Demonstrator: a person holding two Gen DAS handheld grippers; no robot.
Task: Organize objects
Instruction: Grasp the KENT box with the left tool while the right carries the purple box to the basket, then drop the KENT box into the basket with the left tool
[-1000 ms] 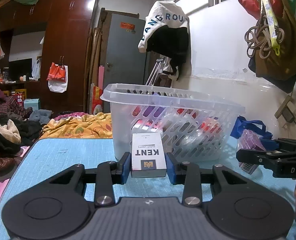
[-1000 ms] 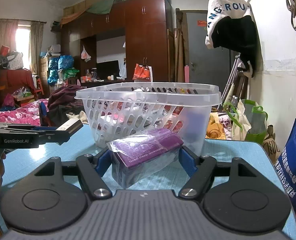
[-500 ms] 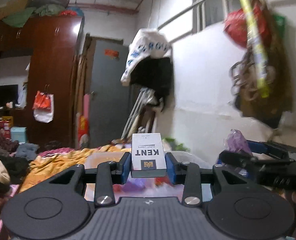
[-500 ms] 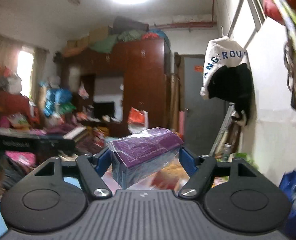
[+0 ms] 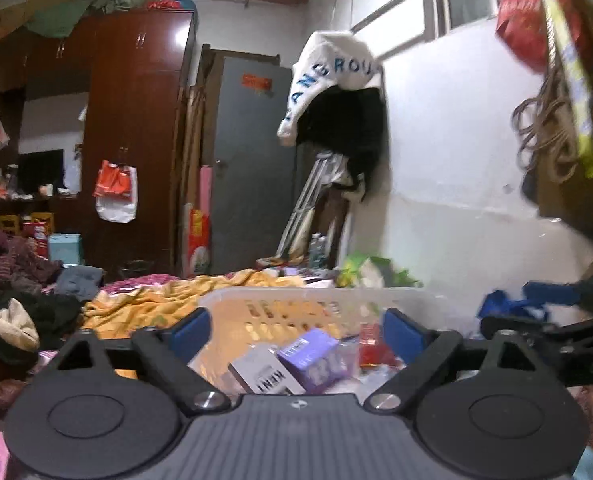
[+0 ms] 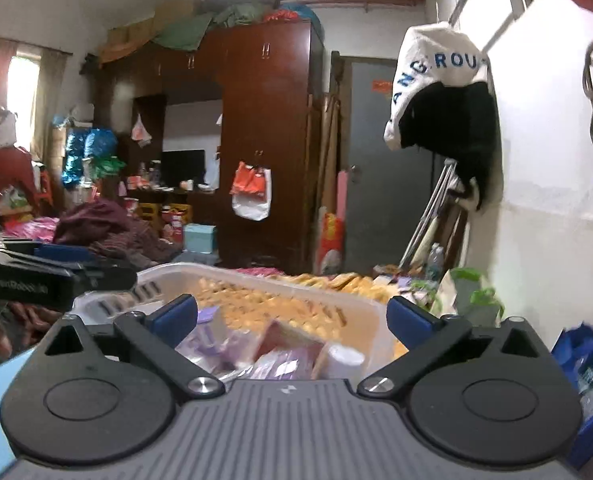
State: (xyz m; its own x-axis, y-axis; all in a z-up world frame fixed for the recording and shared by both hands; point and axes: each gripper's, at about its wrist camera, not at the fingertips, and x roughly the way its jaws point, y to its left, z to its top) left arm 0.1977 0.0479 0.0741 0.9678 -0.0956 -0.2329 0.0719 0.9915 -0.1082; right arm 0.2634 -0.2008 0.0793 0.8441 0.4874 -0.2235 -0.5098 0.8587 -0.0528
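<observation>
1. Left wrist view: the left gripper (image 5: 296, 326) hangs over the clear plastic basket (image 5: 252, 294) at lower centre. Its jaws have just been opening and now stand wide apart, with nothing pressed between the blue pads.
2. Below that gap, the white KENT pack (image 5: 266, 374) lies tilted inside the basket, touching a purple box (image 5: 310, 354) just to its right.
3. At the right edge of the same frame, the right gripper (image 5: 552, 326) appears blurred, near the basket's rim.
4. Right wrist view: the right gripper (image 6: 292, 314) is also spread wide, its jaws having just been opening, and nothing is gripped. Purple wrapped packs (image 6: 232, 344) lie in the basket (image 6: 372, 308) beneath it.
5. Both drops look finished. To do this step well, each hand should probably lift straight up with its jaws wide, clear of the rim, so that nothing gets dragged back out.
</observation>
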